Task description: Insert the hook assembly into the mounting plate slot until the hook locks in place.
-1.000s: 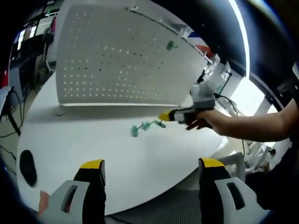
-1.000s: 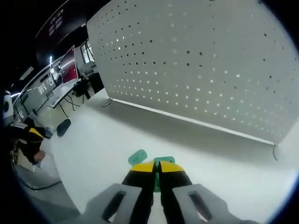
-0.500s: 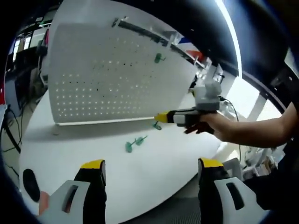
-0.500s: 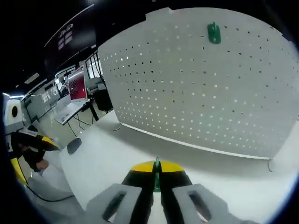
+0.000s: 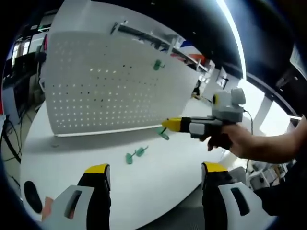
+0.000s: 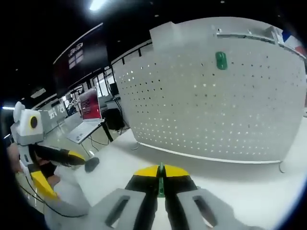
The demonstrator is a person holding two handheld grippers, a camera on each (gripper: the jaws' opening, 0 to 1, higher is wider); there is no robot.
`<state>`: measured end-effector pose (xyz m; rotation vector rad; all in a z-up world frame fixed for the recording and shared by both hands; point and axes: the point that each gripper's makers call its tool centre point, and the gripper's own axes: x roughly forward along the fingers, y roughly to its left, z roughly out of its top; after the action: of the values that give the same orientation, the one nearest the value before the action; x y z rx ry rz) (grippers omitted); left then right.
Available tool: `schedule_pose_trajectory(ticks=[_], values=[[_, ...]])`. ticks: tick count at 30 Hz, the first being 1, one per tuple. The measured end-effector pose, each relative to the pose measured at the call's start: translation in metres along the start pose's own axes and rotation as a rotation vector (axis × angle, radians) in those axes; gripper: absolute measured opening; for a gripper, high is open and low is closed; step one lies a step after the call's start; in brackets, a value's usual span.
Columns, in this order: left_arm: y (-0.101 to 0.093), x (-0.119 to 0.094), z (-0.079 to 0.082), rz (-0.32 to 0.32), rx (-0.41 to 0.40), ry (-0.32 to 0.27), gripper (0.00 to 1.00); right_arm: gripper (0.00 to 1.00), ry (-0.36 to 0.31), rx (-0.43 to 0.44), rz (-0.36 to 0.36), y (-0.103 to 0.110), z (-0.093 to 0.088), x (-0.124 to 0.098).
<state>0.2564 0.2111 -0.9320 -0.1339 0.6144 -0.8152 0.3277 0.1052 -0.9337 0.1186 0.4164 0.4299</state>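
Our right gripper [image 6: 161,173] is pinched tight on a green hook [image 6: 161,178], mid-frame in front of the white pegboard [image 6: 206,110], which already has one green hook [image 6: 221,60] up top. Our left gripper [image 5: 152,173] has its fingers wide apart, gripping nothing. Two spare hooks [image 5: 134,154] lie on the white table [image 5: 158,187], center frame.

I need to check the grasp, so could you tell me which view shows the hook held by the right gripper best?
The left gripper view: the hook hangs side-on below the right gripper, against the pegboard. In the right gripper view only a thin green edge of the hook shows between the shut fingers.
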Motion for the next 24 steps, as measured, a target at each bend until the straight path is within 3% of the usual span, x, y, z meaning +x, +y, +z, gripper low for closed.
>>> schedule_pose_trajectory(ticks=[6, 10, 12, 24], values=[[0.0, 0.003, -0.001, -0.003, -0.02, 0.002, 0.75, 0.0, -0.086, 0.056, 0.036, 0.023, 0.015, -0.018], [-0.001, 0.007, -0.003, -0.014, -0.029, 0.016, 0.76, 0.0, -0.088, 0.073, 0.046, 0.031, 0.012, -0.024], [0.0, 0.009, -0.004, -0.011, -0.026, 0.022, 0.75, 0.0, -0.096, 0.124, 0.063, 0.039, 0.011, -0.027], [-0.007, 0.011, 0.002, -0.043, -0.059, -0.001, 0.66, 0.0, -0.168, 0.13, 0.137, 0.081, 0.021, -0.039]])
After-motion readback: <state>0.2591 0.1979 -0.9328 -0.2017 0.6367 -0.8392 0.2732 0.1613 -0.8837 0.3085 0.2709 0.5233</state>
